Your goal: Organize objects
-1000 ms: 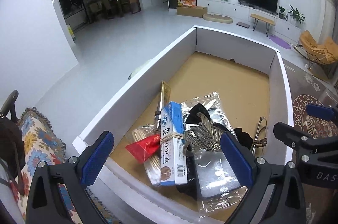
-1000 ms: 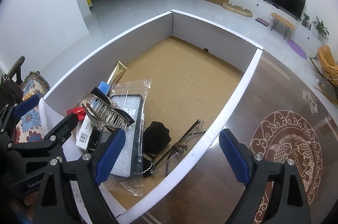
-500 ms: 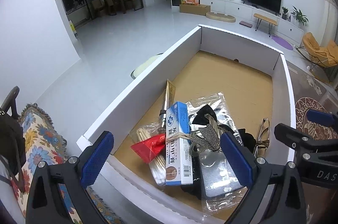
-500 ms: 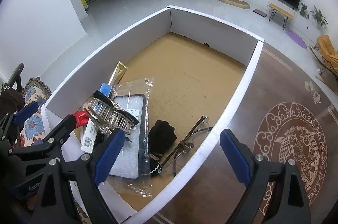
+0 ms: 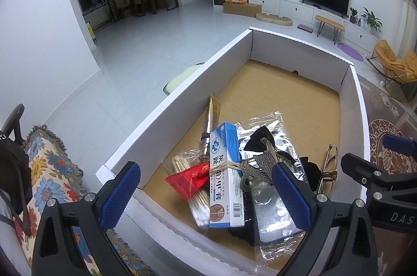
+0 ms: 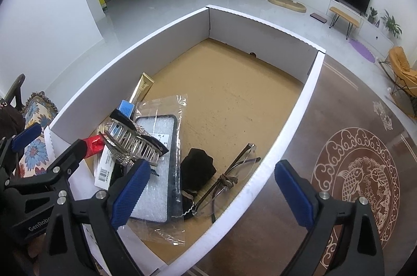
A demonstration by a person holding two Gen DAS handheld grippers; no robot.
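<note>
Sitting piled in the near end of a white-walled cardboard box [image 6: 307,104] is the whole stash of small stuff. A rhinestone hair claw [image 6: 133,143] rests on top of a blue-and-white ointment carton [image 5: 226,179], with a red packet [image 5: 189,181] and a bag of cotton swabs [image 5: 195,195] tucked just beside that carton on its left. A gold tube [image 6: 142,89] leans along the left wall behind them. Next over is a black phone case in a clear plastic sleeve [image 6: 156,182], then a small black pouch [image 6: 196,170], and a pair of thin-framed glasses [image 6: 234,178] lying close to the right wall. The far half of the box shows only its brown bottom.

Both tools hang over the near edge with nothing in them. The left gripper [image 5: 206,195] has its blue pads spread wide above the pile, touching nothing. The right gripper [image 6: 211,192] is spreading even wider right now, straddling the box's right wall, one pad over the phone case and the other out over the brown patterned tabletop [image 6: 365,171].
</note>
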